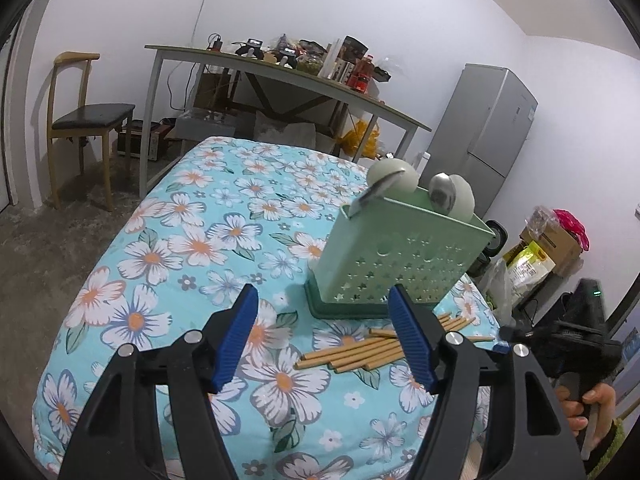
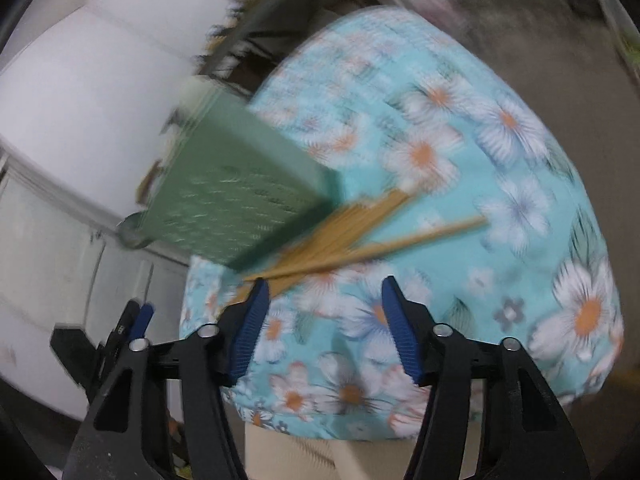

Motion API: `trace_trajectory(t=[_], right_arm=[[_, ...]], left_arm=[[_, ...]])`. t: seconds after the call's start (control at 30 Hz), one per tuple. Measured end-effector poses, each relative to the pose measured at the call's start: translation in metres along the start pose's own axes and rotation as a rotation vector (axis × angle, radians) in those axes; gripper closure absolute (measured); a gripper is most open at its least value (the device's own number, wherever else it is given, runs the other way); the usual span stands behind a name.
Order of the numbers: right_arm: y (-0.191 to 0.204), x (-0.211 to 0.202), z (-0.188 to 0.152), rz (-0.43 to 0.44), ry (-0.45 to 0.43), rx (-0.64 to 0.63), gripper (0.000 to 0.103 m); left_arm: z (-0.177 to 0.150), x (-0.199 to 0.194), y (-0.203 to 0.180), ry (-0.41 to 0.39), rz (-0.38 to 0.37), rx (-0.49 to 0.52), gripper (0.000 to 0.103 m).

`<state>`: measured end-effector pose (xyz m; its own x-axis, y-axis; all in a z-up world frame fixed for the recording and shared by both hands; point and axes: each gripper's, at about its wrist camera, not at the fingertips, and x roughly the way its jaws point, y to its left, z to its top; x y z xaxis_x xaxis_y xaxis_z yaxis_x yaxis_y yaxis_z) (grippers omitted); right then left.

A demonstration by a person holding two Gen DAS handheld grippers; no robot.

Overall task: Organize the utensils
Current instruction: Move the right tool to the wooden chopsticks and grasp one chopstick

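Fingers first: both sets are spread apart w/ nothing between them. My left gripper (image 1: 324,336) hangs over the flowered tablecloth (image 1: 168,240), blue pads wide, only cloth showing in the gap. The right gripper (image 2: 322,328) is the same, jaws apart and empty, tho that view is badly smeared so I'm only fairly sure nothing thin is caught at its left pad.

Where the stuff is: the green utensil holder (image 1: 400,256) stands upright on its darker base near the far right part of the table, w/ a few spoons (image 1: 442,196) already poking out the top, bowls up. The bamboo chopsticks (image 1: 352,354) lie loose in a pile on the cloth right in front of the holder's base, some tucked behind my left gripper's right finger. In the right wrist view the same chopsticks (image 2: 340,236) fan out from the holder's (image 2: 232,196) bottom corner, the nearest ends just beside the right gripper's left pad.

Step, imo: spoons look done, chopsticks are what's left, and I'm at the approach for a pickup. No contact yet afaict.

Next move needs the right gripper lined up across the sticks, not along them, low enough that the pads straddle one or a small bunch, then a squeeze near the middle so they don't pivot. They're thin and round, prob roll easily on cloth. After that, tip them upright and drop into the holder w/o knocking it. Left can steady the holder if needed.
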<state>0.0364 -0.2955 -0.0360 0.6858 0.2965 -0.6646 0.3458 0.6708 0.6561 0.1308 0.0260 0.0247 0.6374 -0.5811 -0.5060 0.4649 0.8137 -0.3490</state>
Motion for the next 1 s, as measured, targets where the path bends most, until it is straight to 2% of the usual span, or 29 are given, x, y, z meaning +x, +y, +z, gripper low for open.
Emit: trace_trajectory(t=[0.07,0.2,0.4,0.57,0.7,0.73,1.0], right_arm=[[-0.018,0.006,0.004,-0.012,0.017,0.090,0.053],[-0.038,0.013,0.011,-0.038,-0.009,0.207,0.058],[-0.042,0.021,0.029,-0.110,-0.093,0.265,0.059],[-0.031,0.030,0.036,-0.216,-0.150,0.228,0.065],[-0.020,0.042,0.040,-0.318,-0.178,0.151,0.079],[-0.019,0.044,0.040,-0.331,-0.183,0.132,0.080],[-0.024,0.035,0.029,-0.314,-0.157,0.083,0.083]], left_arm=[[-0.001,0.000,-0.001,0.002,-0.002,0.002,0.038],[-0.003,0.003,-0.001,0.013,-0.007,-0.002,0.038],[-0.004,0.006,0.000,0.015,-0.011,-0.004,0.038],[-0.006,0.009,0.005,0.021,-0.010,-0.015,0.038],[-0.007,0.011,0.008,0.027,-0.010,-0.022,0.038],[-0.007,0.011,0.008,0.027,-0.009,-0.021,0.038],[-0.007,0.011,0.008,0.024,-0.007,-0.016,0.038]])
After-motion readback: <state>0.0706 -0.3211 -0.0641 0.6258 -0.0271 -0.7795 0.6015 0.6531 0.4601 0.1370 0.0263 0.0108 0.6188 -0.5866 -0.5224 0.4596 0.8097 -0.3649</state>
